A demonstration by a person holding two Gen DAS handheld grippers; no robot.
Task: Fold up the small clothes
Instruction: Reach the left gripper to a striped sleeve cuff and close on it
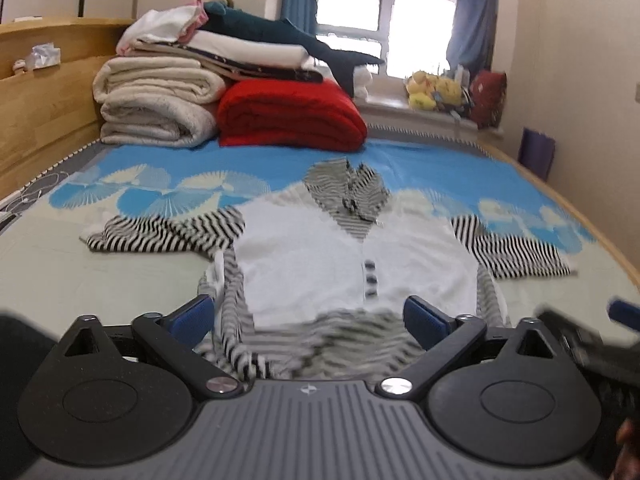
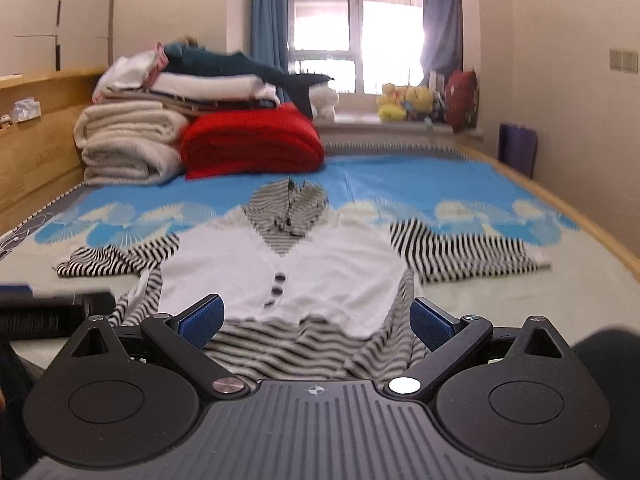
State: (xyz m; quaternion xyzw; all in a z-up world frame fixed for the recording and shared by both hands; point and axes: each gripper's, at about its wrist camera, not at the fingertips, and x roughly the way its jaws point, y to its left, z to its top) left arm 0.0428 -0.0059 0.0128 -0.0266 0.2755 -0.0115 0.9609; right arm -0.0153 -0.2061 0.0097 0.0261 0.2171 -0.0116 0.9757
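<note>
A small white top (image 1: 340, 264) with black-and-white striped sleeves, collar and hem lies spread flat on the bed, collar away from me; it also shows in the right wrist view (image 2: 288, 276). My left gripper (image 1: 310, 320) is open and empty, hovering over the striped hem (image 1: 320, 344), toward its left side. My right gripper (image 2: 318, 322) is open and empty over the hem (image 2: 304, 348), toward its right side. The right gripper shows blurred at the right edge of the left wrist view (image 1: 592, 336); the left gripper shows at the left edge of the right wrist view (image 2: 52, 312).
The bed has a blue-and-cream patterned sheet (image 1: 120, 264). Folded cream blankets (image 1: 156, 104), a red blanket (image 1: 288, 116) and stacked linens sit at the far left against a wooden headboard (image 1: 44, 92). Plush toys (image 1: 436, 90) sit on the windowsill. A wall runs along the right.
</note>
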